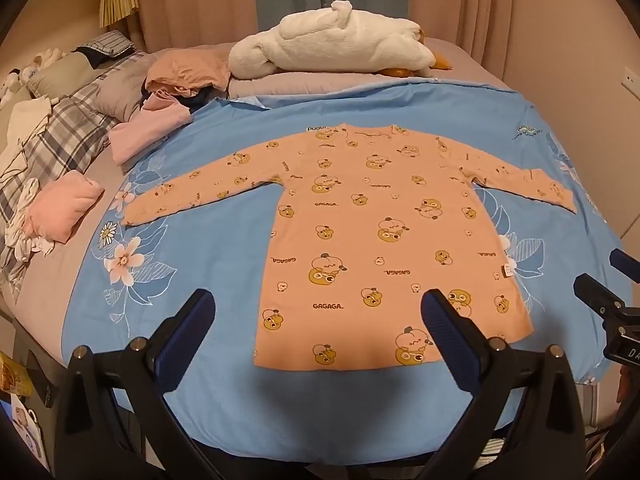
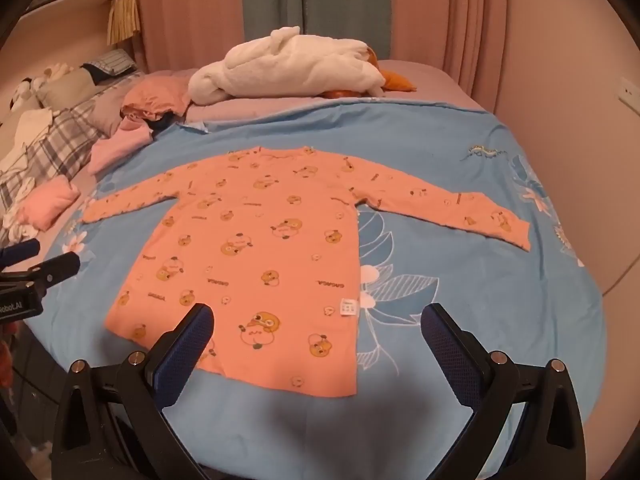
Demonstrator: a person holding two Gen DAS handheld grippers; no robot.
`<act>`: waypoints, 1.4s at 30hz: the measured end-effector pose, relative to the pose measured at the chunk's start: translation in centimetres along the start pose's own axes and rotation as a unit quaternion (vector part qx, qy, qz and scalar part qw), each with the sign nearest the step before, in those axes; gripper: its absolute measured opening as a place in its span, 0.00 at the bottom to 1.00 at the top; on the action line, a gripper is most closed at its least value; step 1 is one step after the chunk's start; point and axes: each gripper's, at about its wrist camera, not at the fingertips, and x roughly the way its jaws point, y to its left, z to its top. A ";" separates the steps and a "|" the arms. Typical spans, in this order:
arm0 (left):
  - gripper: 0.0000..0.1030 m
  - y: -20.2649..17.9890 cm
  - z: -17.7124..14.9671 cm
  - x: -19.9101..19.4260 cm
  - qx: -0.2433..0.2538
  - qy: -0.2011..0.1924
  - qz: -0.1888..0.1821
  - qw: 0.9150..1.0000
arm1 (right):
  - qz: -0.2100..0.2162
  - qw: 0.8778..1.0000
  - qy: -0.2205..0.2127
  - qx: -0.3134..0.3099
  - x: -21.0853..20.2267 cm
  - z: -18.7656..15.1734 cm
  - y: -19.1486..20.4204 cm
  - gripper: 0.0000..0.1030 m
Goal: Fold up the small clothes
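Observation:
A small orange long-sleeved shirt [image 1: 360, 232] with cartoon prints lies flat on the blue floral sheet [image 1: 200, 264], both sleeves spread out, hem toward me. It also shows in the right wrist view [image 2: 248, 248]. My left gripper [image 1: 318, 320] is open and empty, hovering above the shirt's hem. My right gripper [image 2: 316, 336] is open and empty, above the hem's right corner. The right gripper also shows at the right edge of the left wrist view [image 1: 612, 280], and the left gripper at the left edge of the right wrist view [image 2: 36, 260].
A white plush duck [image 1: 340, 44] lies at the far side of the bed. Folded pink clothes [image 1: 60, 208] and a loose clothes pile [image 1: 168, 92] lie on the left, by plaid bedding [image 1: 60, 136]. Curtains hang behind; a wall stands at the right.

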 end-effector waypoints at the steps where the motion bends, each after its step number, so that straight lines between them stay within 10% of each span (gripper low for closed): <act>1: 1.00 0.0 0.0 0.0 0.001 0.000 0.000 1.000 | 0.000 1.000 0.000 0.000 0.0 0.0 0.0 0.99; 42: 1.00 -1.2 -0.2 -0.6 0.012 -0.003 -0.008 1.000 | 0.013 1.000 -0.002 -0.015 -0.6 -0.2 0.5 0.99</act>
